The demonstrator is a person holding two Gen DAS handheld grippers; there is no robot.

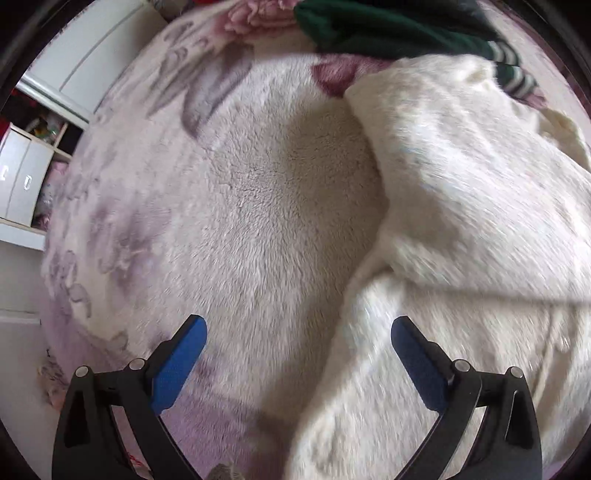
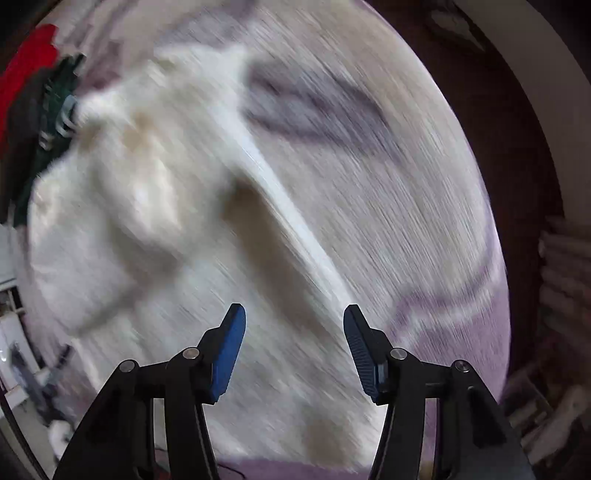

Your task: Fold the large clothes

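Observation:
A large cream fleece garment (image 1: pixel 461 206) lies rumpled on a plush floral blanket (image 1: pixel 240 206), filling the right half of the left wrist view, with a folded flap on top. My left gripper (image 1: pixel 297 325) is open and empty, hovering over the garment's left edge. In the right wrist view the same cream garment (image 2: pixel 122 192) shows blurred at the left and below. My right gripper (image 2: pixel 294 314) is open and empty above it.
A dark green garment with striped cuffs (image 1: pixel 388 29) lies at the far edge of the blanket; it also shows with something red (image 2: pixel 29 70) at the left. White drawers and shelves (image 1: pixel 22 184) stand left of the bed. Dark wooden furniture (image 2: pixel 517 147) stands on the right.

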